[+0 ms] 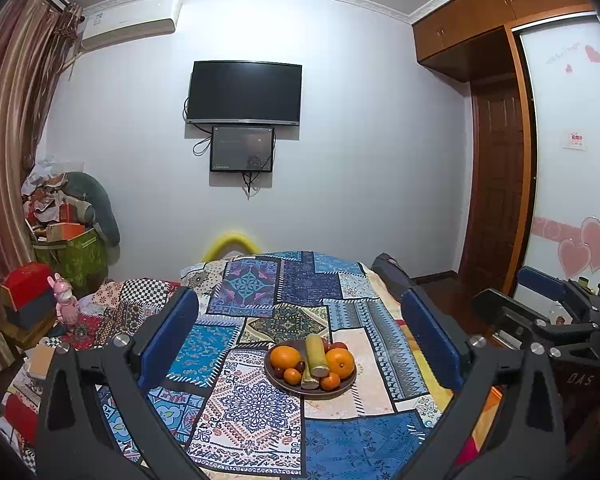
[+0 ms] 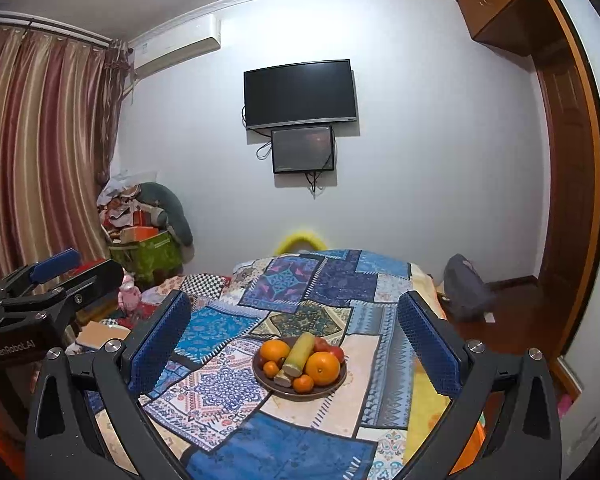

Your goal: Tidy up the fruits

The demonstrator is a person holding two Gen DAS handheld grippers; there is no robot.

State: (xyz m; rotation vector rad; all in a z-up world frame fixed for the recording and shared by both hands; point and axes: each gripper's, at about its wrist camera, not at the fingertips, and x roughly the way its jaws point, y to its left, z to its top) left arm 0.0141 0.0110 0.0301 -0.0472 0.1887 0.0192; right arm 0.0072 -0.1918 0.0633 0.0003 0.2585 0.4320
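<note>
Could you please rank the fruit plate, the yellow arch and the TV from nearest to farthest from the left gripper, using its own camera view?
1. Fruit plate: on the quilt, just ahead of the left gripper.
2. Yellow arch: beyond the bed's far end.
3. TV: on the far wall.

Open patchwork cloth (image 1: pixel 256 404) around fruit plate (image 1: pixel 312 391), nothing blocking approach

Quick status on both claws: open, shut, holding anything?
Left claw: open, empty, short of the fruit plate.
Right claw: open, empty.
</note>
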